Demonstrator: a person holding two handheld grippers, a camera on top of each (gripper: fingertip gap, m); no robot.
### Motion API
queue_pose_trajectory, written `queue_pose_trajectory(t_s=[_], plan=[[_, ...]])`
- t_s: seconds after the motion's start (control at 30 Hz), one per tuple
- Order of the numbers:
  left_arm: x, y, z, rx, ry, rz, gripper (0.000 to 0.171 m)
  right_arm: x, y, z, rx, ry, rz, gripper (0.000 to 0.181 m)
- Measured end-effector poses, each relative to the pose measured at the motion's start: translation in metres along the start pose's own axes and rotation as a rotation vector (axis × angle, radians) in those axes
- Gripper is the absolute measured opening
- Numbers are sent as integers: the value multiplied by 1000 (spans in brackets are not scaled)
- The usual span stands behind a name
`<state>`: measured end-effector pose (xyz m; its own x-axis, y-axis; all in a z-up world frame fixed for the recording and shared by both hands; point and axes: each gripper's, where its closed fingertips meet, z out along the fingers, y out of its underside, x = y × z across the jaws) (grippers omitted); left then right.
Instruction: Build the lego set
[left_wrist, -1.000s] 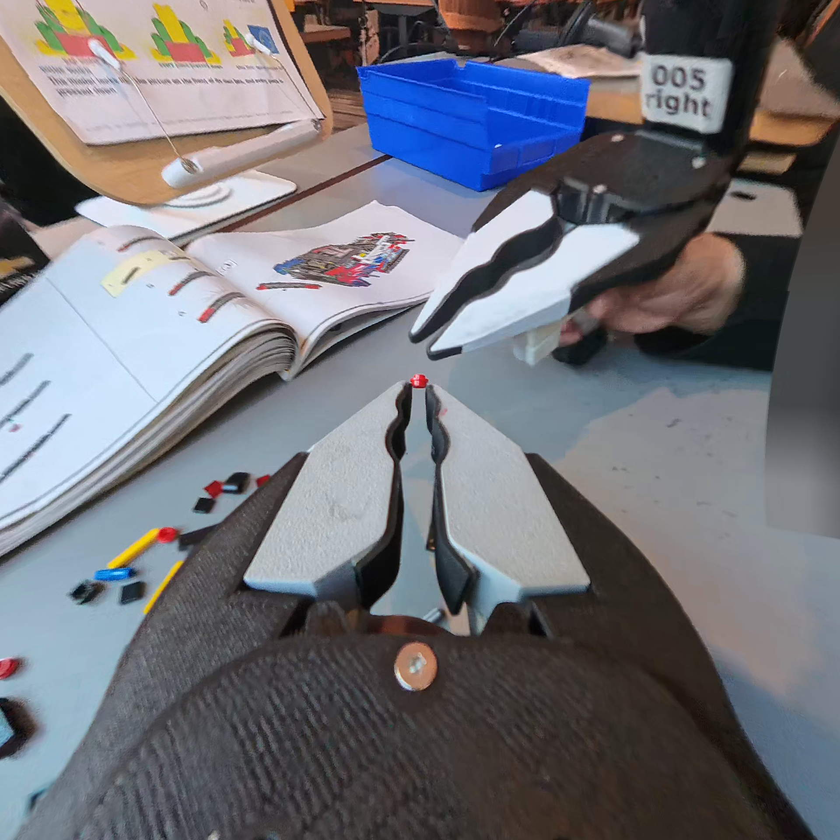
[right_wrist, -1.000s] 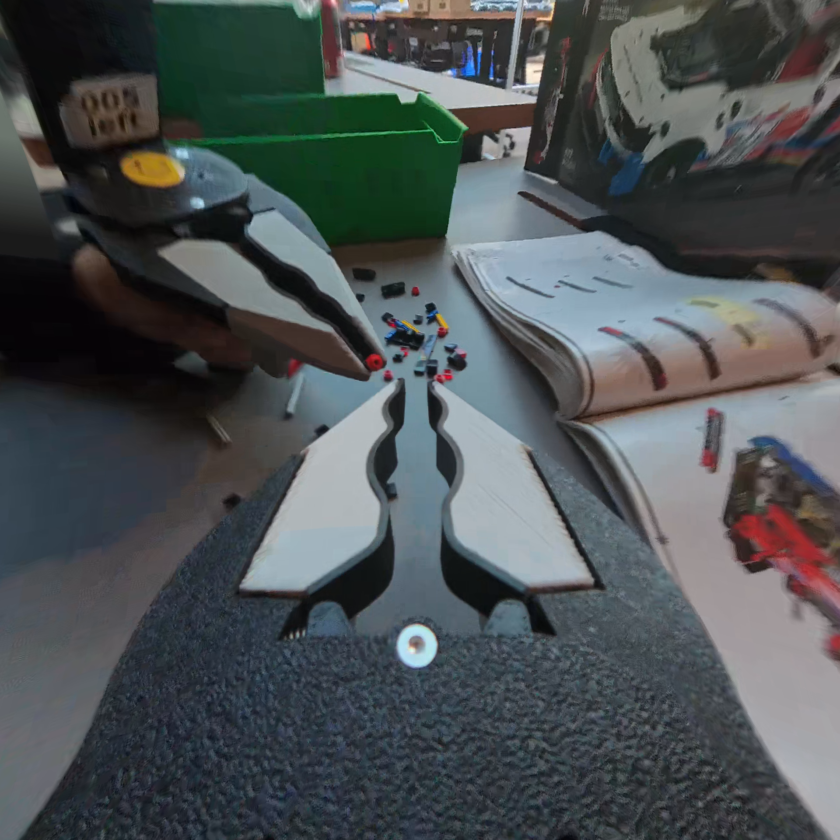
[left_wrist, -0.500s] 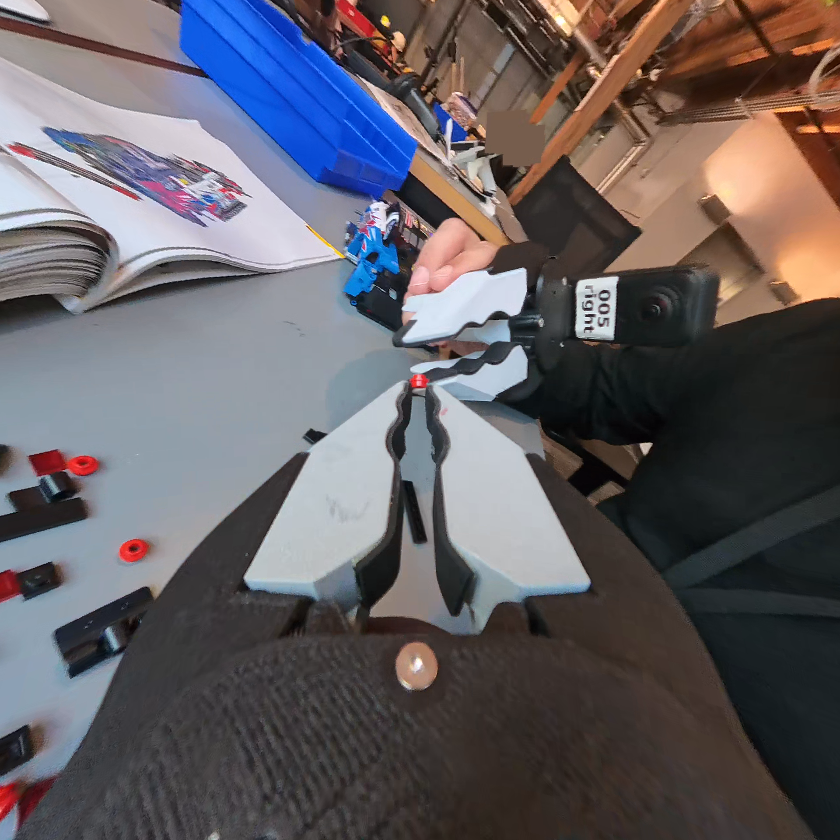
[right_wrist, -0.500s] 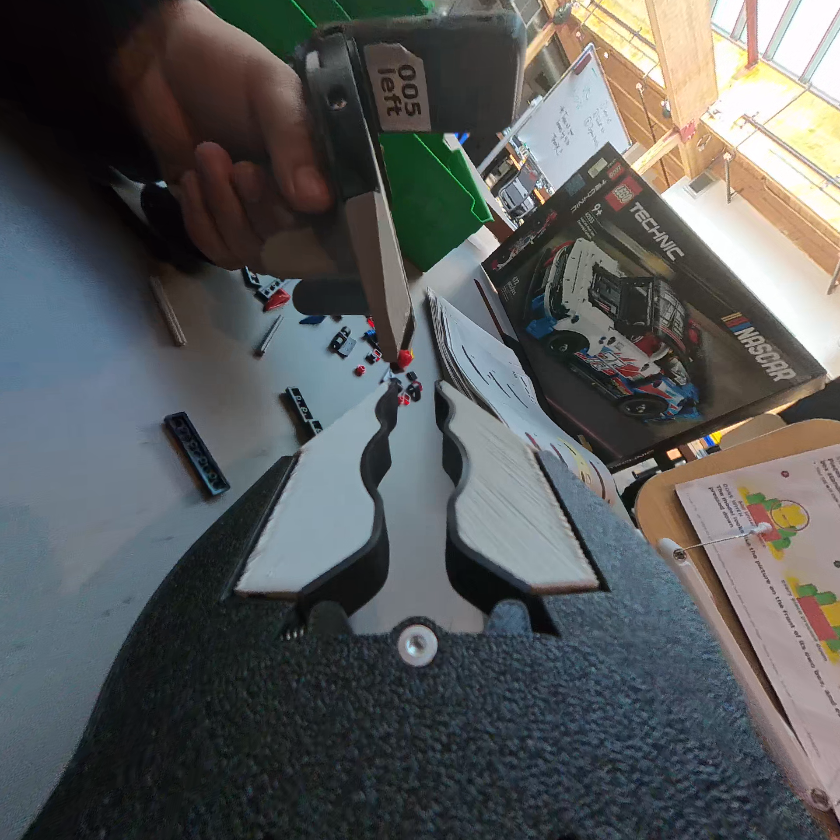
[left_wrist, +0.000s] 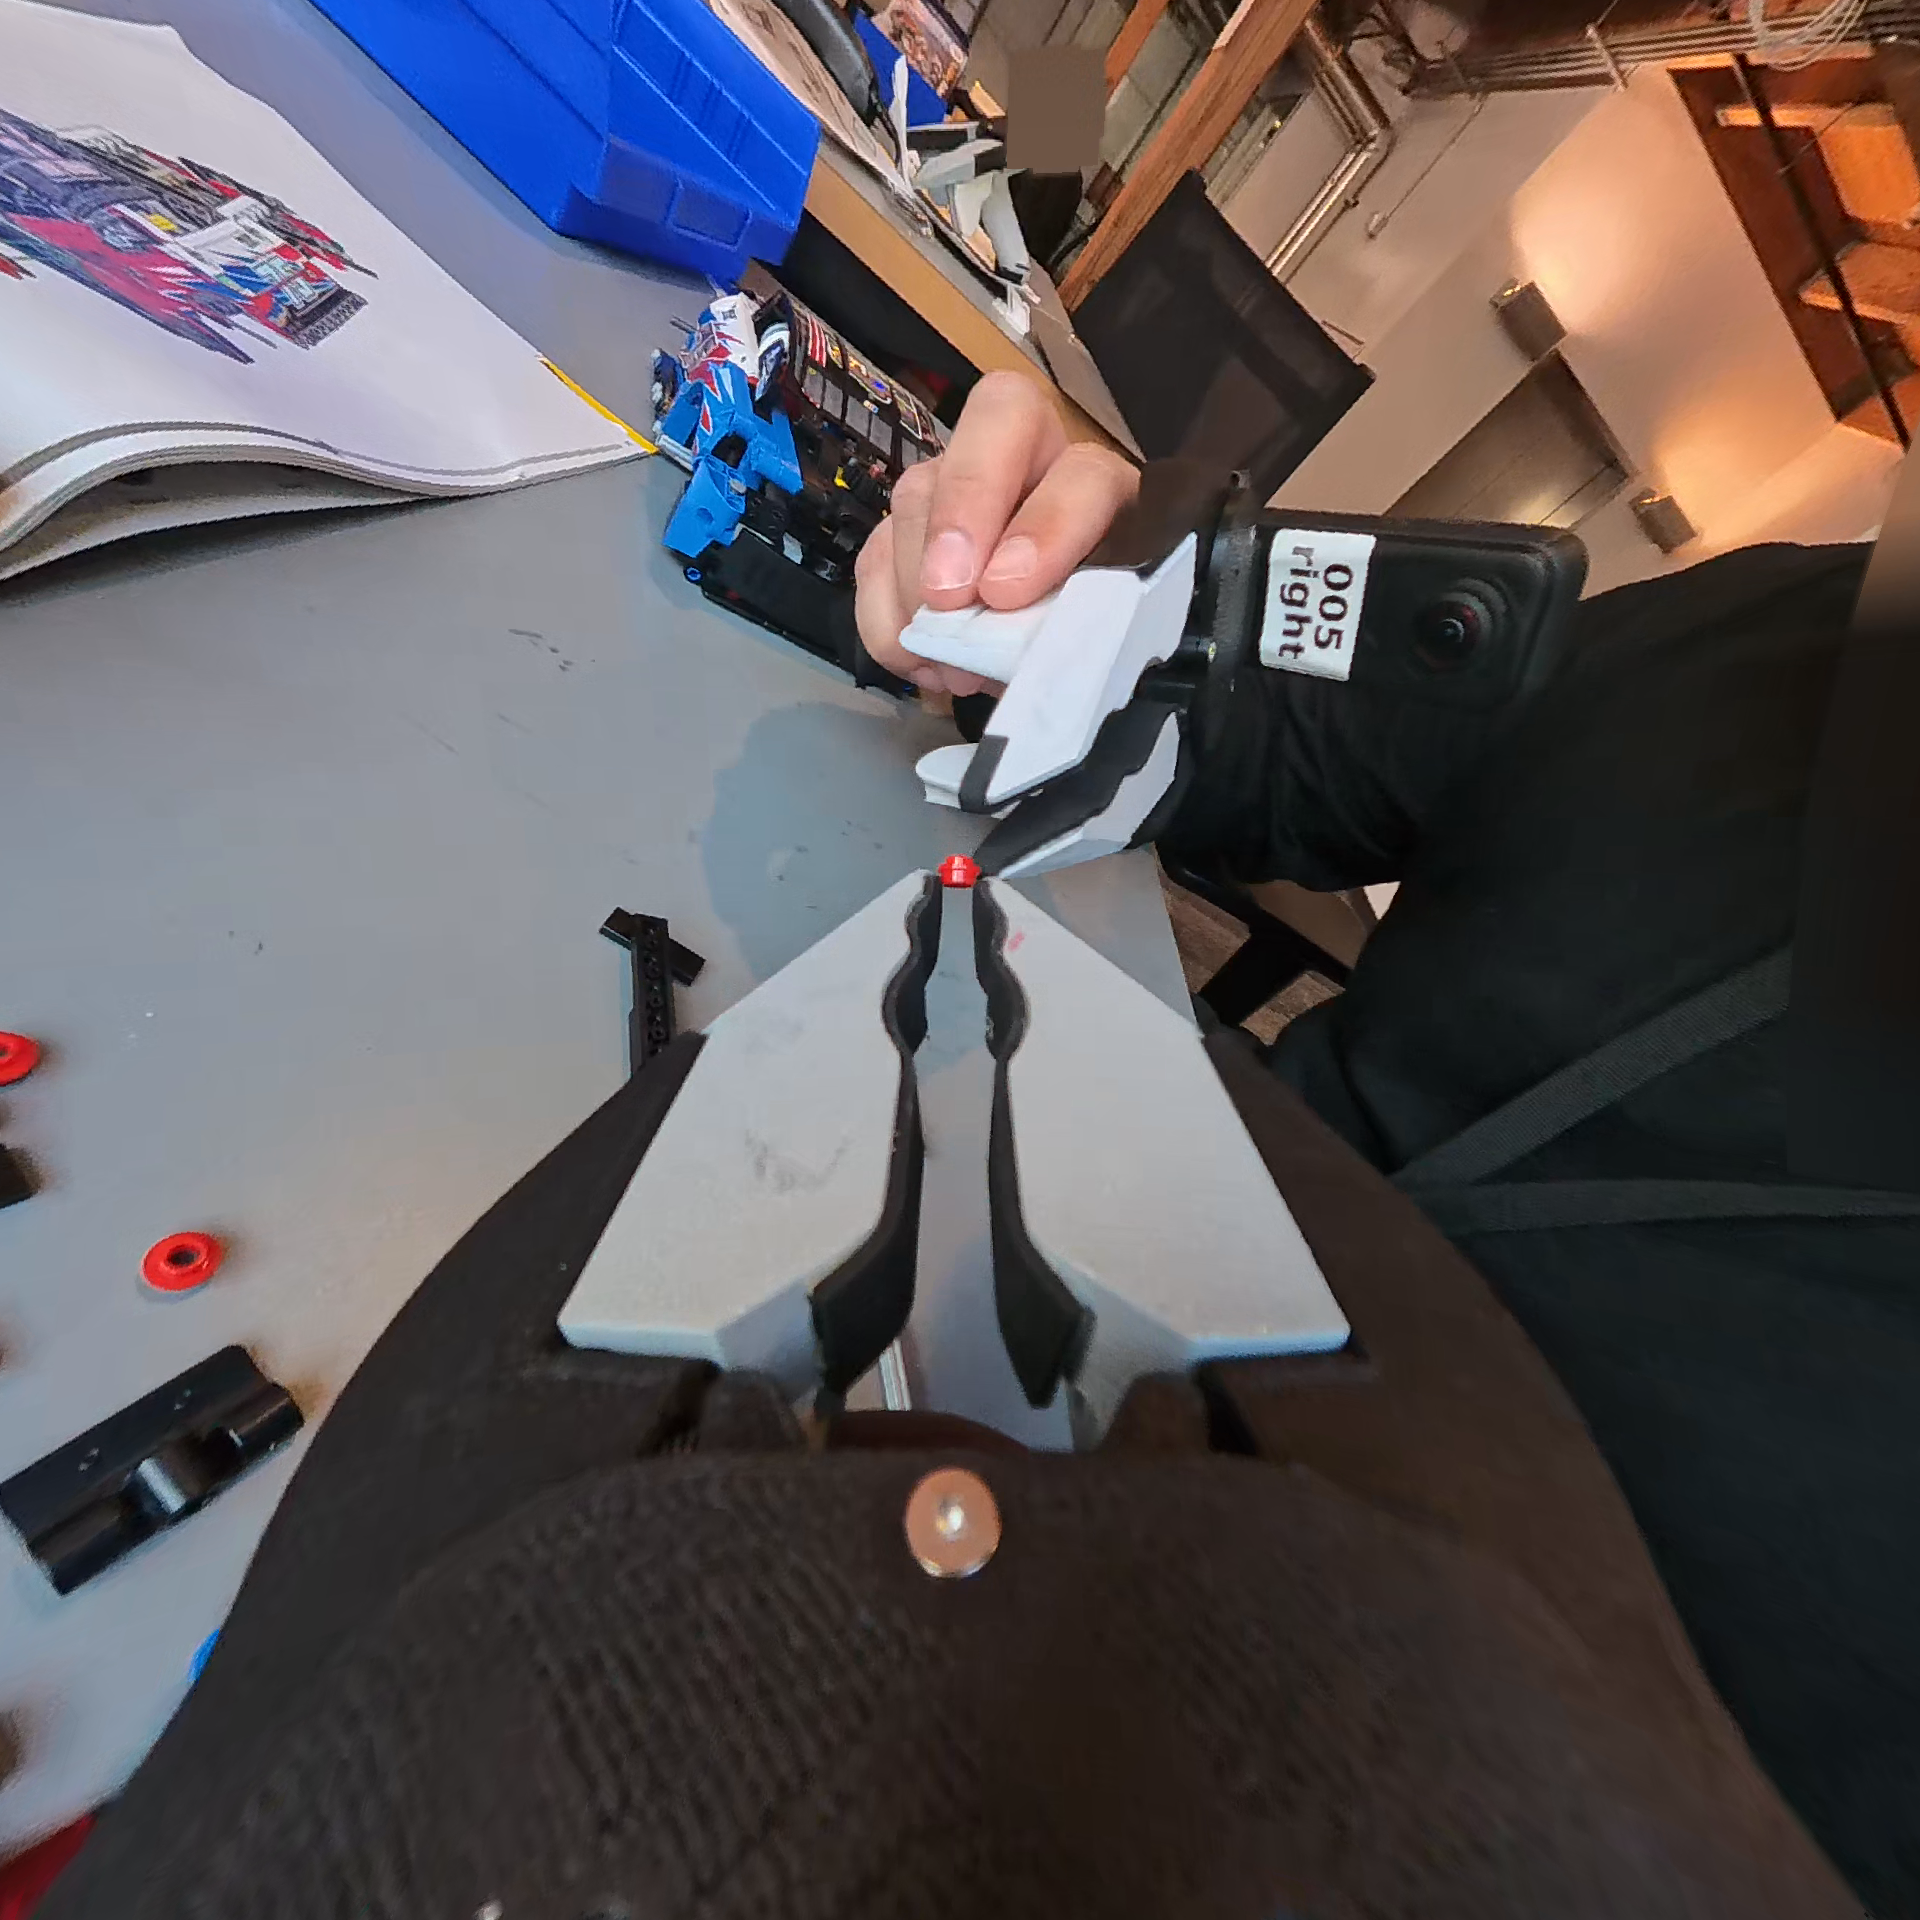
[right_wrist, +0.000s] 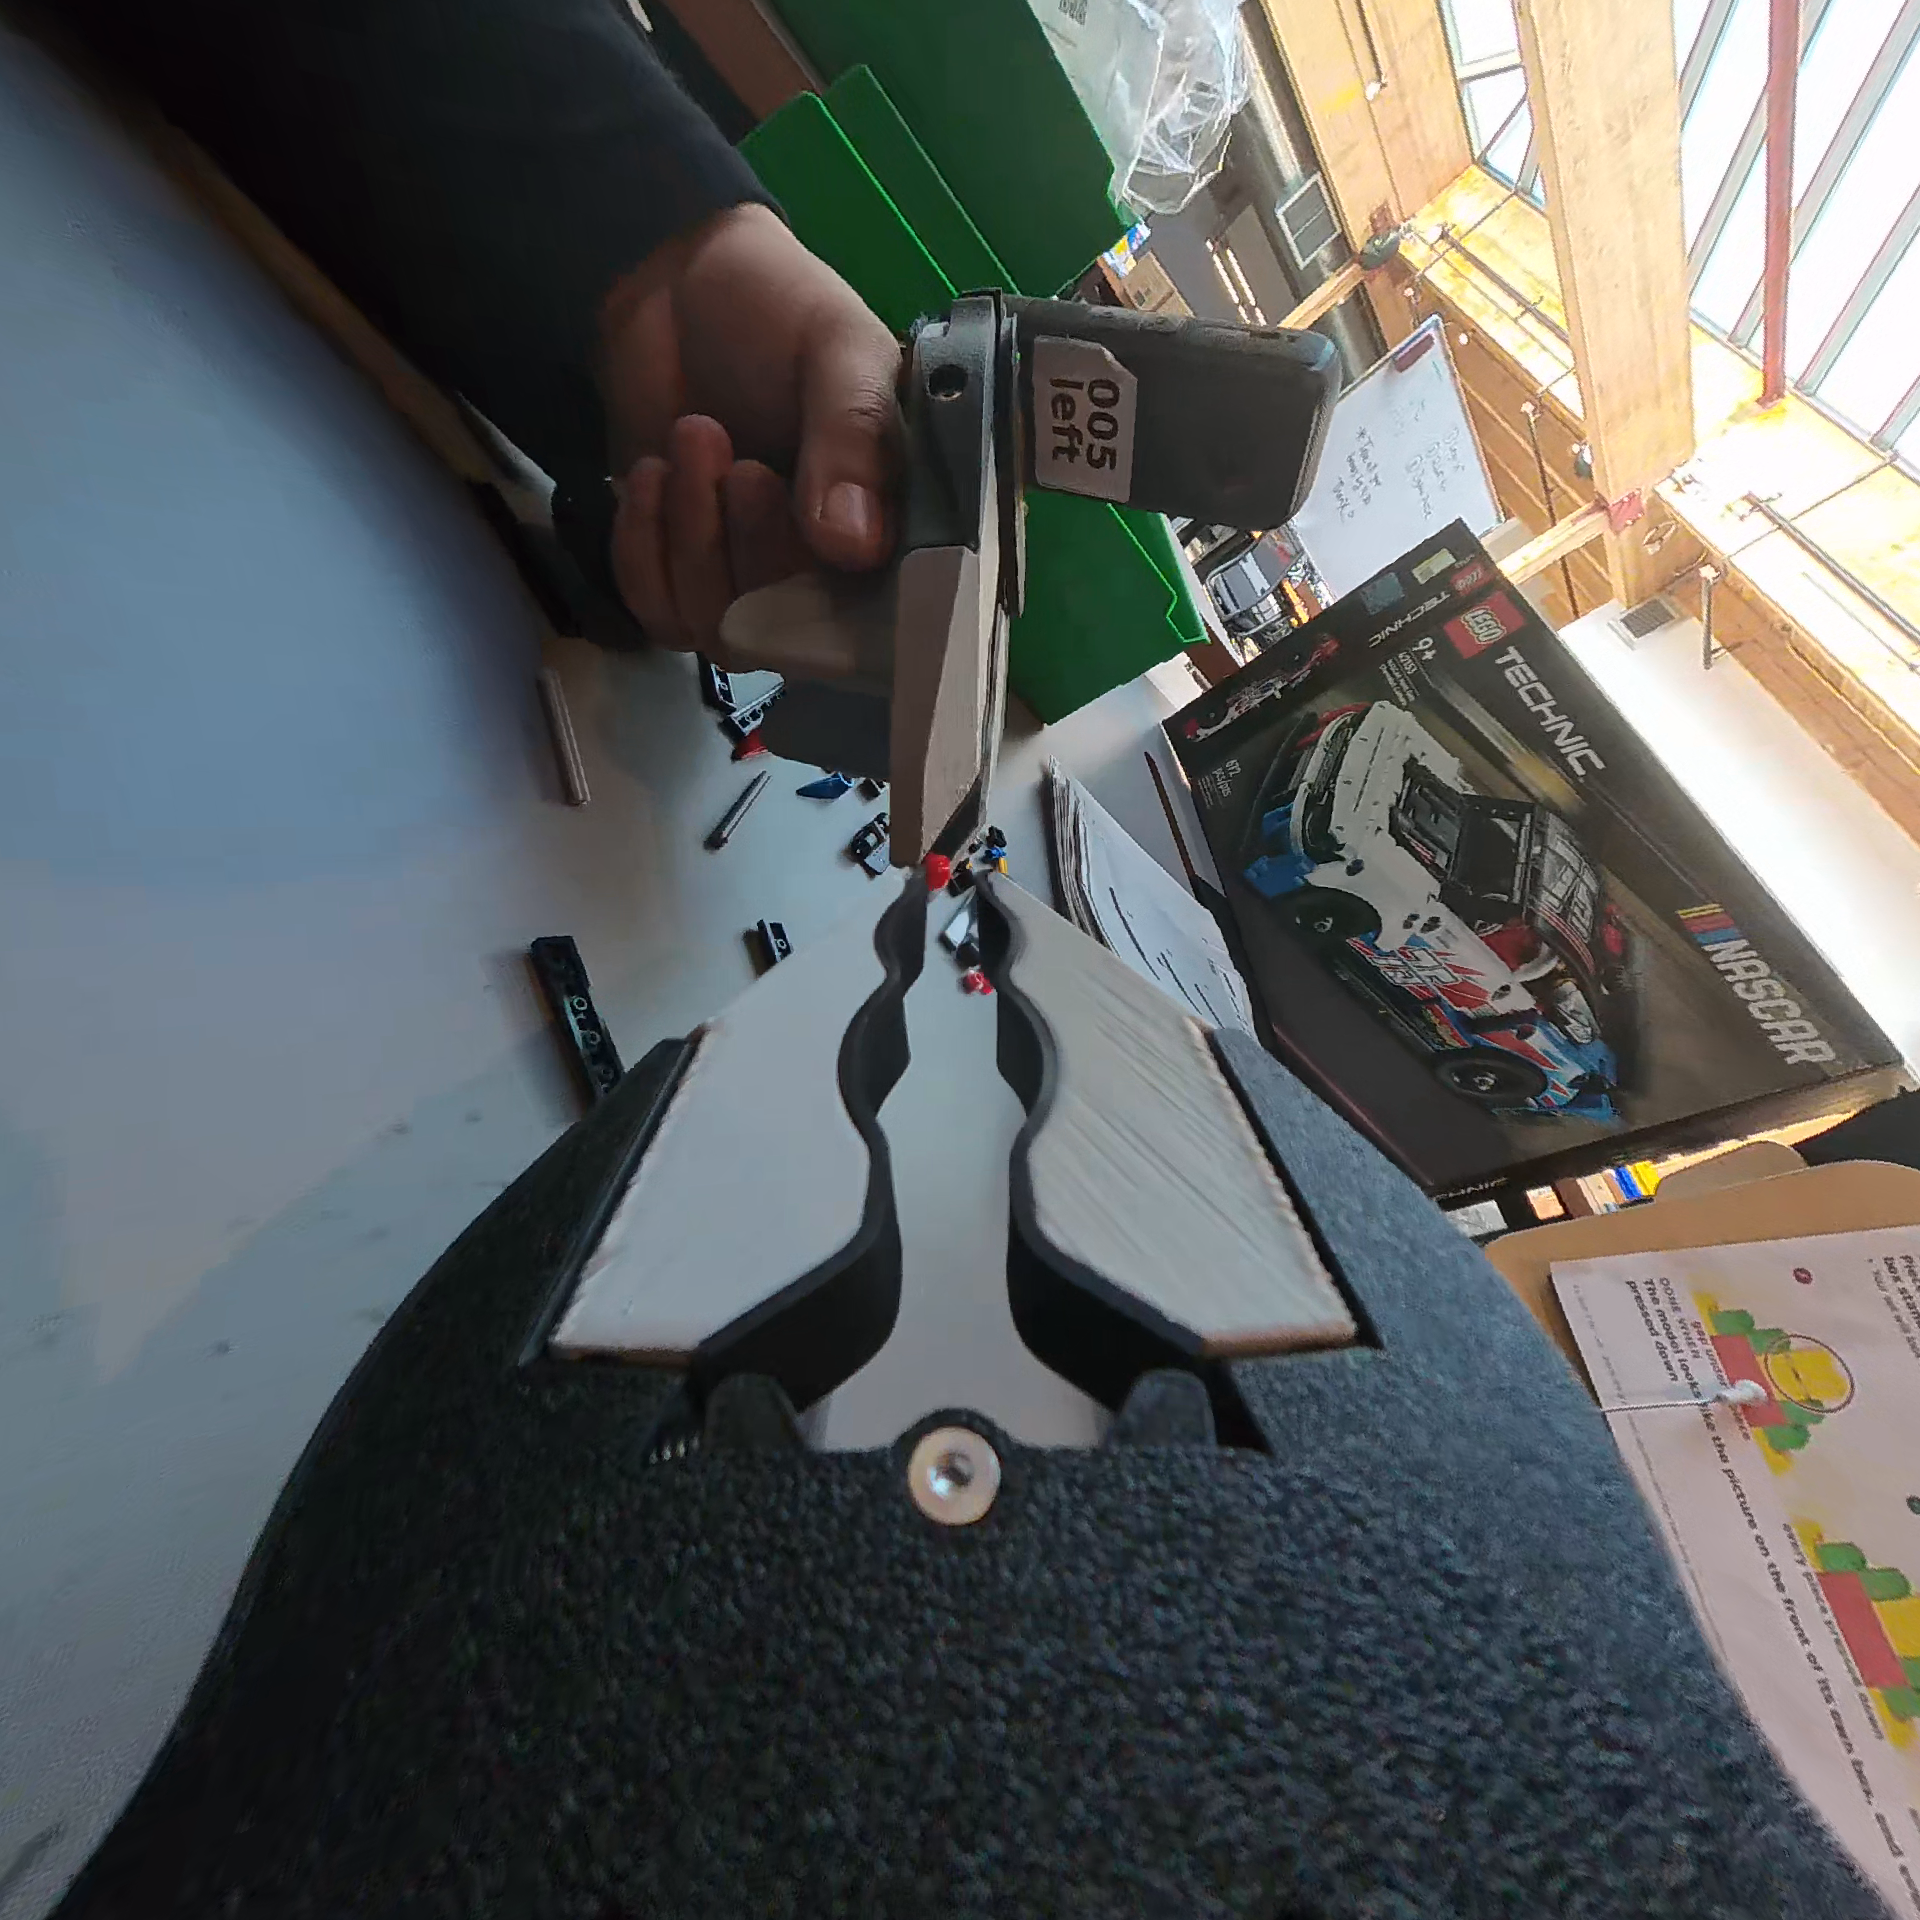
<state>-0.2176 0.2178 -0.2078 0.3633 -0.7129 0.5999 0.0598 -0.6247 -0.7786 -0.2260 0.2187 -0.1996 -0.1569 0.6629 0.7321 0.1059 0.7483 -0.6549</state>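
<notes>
On the grey table (left_wrist: 312, 748), at ten o'clock, lies a half-built blue car (left_wrist: 769, 436), partly hidden. Left gripper (left_wrist: 956, 883) pinches a tiny round red piece (left_wrist: 956, 871) at its tips. Right gripper (right_wrist: 951, 883) is a little open, one tip touching it.

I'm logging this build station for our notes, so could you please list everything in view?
Small piece: one, red, pinched at the left gripper's tips.
Rings: two, red, on the table at left.
Long beam: one, black, flat on the table.
Loose small parts: several, mixed colours, beside the booklet.
Booklet: one, white, open.
Part-built car: one, blue and black, behind the booklet.
Bin: one, blue.
Bin: one, green.
Box: one, black, standing.
Left gripper: shut on the piece.
Right gripper: open, tips near it.
Hands: two.
</notes>
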Motion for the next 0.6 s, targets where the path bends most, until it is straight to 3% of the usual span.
queue_pose_trajectory(t_s=[0.6], plan=[[9,4,3,-17,66,-43,3,-10,-2,1,-1,-15,-81,6]])
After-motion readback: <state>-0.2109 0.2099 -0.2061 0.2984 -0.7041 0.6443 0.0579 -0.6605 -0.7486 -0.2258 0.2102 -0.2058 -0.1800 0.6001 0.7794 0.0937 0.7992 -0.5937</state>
